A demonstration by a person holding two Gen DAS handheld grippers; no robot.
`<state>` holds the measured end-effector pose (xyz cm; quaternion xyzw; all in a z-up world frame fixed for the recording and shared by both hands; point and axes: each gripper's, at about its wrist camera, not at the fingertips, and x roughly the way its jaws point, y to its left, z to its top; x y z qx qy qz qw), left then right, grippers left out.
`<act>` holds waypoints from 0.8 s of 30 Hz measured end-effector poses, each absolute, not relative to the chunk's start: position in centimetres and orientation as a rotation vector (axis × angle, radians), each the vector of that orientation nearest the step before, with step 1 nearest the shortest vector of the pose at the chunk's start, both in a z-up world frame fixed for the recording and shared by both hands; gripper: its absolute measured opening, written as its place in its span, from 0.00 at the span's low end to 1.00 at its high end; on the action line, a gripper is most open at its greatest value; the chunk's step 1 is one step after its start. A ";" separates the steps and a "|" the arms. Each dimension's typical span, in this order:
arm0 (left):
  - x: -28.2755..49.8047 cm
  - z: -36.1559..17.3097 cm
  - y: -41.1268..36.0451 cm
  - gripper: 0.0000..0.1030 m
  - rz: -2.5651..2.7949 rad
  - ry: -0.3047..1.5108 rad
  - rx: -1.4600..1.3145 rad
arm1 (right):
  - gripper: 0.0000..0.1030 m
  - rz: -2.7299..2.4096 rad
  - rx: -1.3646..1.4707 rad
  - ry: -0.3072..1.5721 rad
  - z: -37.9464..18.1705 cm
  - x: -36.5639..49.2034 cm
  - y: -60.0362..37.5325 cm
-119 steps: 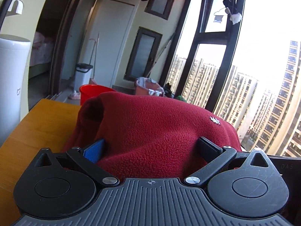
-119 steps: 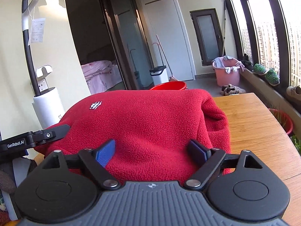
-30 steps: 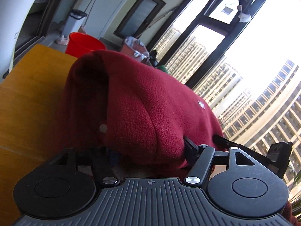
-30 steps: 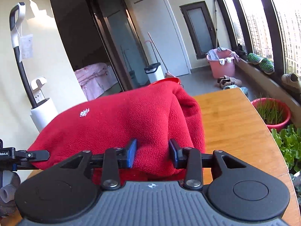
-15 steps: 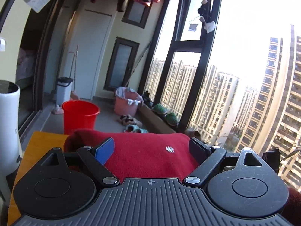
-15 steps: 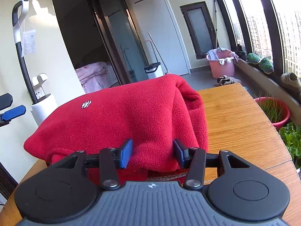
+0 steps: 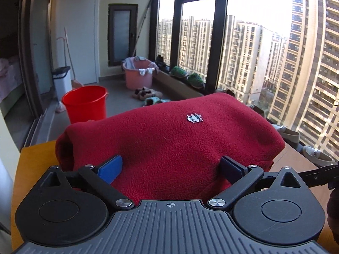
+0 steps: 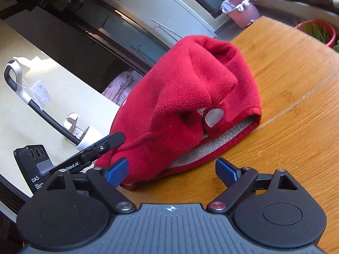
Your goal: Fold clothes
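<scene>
Releasing red fleece [image 8: 190, 97] onto table [image 8: 296, 105], both grippers' fingers [image 8: 117, 170] just opened

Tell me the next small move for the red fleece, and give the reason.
Probably draw both grippers back. The right gripper and left gripper have just been opening and stand open, and the red fleece lies as a folded bundle on the wooden table, released.

Both wrist cameras are looking forward over their own spread black fingers, close above the folded red fleece garment [image 7: 169, 139] [image 8: 186, 105] on the wooden table [image 8: 296, 105]. The left view is sitting level, facing the windows; the right view is rolled, facing the cream wall.
</scene>
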<state>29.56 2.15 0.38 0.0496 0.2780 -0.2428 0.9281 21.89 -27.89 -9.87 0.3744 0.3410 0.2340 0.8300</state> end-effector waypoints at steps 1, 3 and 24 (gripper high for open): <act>29.7 0.4 2.2 0.99 -0.507 0.577 0.117 | 0.89 0.515 0.810 0.737 -10.1 22.4 -27.1; 29.8 0.3 2.9 0.99 -0.536 0.593 0.145 | 0.89 0.559 0.838 0.756 -10.4 23.2 -25.6; 35.3 2.8 2.8 1.00 -0.586 0.719 0.339 | 0.96 0.690 0.749 0.706 -10.1 26.3 -19.8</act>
